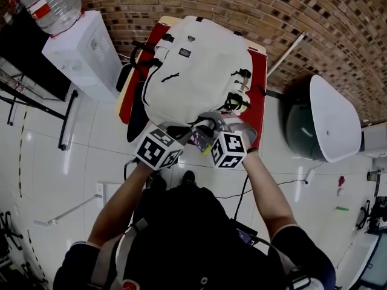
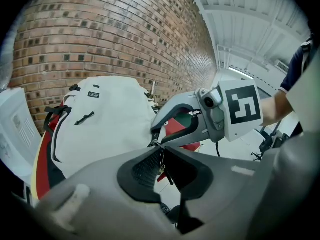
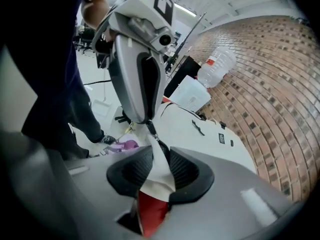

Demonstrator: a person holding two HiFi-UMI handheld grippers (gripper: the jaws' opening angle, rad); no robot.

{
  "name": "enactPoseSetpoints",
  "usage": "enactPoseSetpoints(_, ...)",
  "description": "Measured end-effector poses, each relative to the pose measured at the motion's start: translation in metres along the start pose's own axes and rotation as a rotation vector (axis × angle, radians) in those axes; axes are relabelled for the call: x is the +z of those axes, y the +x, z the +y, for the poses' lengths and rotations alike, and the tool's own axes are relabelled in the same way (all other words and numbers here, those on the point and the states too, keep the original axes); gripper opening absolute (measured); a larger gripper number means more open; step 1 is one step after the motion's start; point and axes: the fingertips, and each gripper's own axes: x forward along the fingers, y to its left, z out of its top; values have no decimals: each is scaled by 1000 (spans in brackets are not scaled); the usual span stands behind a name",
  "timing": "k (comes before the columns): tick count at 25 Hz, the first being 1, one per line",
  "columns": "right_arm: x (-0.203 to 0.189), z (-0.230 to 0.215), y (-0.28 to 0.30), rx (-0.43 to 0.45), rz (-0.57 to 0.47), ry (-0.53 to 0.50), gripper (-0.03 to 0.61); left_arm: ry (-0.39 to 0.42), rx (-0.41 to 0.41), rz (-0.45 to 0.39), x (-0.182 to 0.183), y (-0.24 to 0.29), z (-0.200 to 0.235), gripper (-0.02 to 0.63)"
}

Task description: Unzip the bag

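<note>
While the bag lies flat on a red and cream table by the brick wall, its near edge is met by both grippers. In the head view the bag is seen at 12 o'clock from the hands. It is white, with black straps and a small black tag near its far end.

The left gripper is held at the bag's 6 o'clock edge. Its jaws are nearly closed, and a small black zip pull is pinched between their tips.

The right gripper is held just beside it, at its 3 o'clock. Its jaws are spread apart. A fold of the bag's white cloth is seen standing between the pads, but it is not squeezed by them. A bit of red is seen under that fold.

How far the zip is open cannot be told.

A water cooler is seen at 10 o'clock from the bag, and a clear bottle is set on top of it. A white tiled floor is seen around the table.
</note>
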Motion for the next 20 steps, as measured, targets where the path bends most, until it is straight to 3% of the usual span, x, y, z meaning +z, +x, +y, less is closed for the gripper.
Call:
enactPoseSetpoints(3, -3, 5, -4, -8, 4, -22, 68, -20, 15, 5, -5, -2, 8, 32)
enactPoseSetpoints(9, -7, 6, -17, -52, -21, 6, 48, -109, 0, -27, -12, -7, 24, 32)
enactPoseSetpoints(20, -16, 5, -25, -58, -7, 94, 43, -43, 75, 39, -24, -31, 64, 32)
